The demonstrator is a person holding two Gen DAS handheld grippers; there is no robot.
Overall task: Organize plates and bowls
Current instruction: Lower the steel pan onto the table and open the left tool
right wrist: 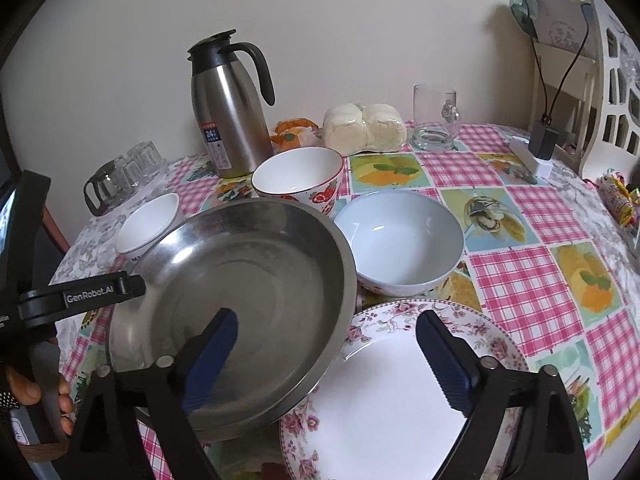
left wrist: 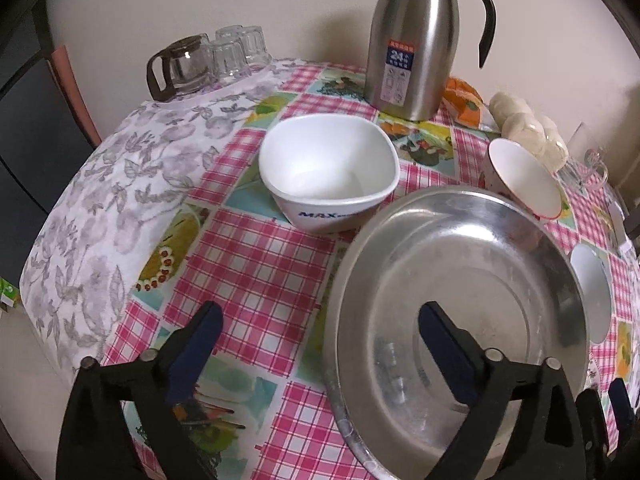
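Both tools gape, holding nothing; right tool (right wrist: 324,356) straddles steel pan (right wrist: 240,280) overlapping floral plate (right wrist: 384,400), so nudging could clatter them.

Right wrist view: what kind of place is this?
Likely a home dining table: checked fruit-print tablecloth, a steel thermos, bowls and a floral plate, plus wrapped buns by the wall.

Left hand-held gripper (left wrist: 320,344) jaws spread wide, empty. Right hand-held gripper (right wrist: 326,344) likewise wide open, level beside it.
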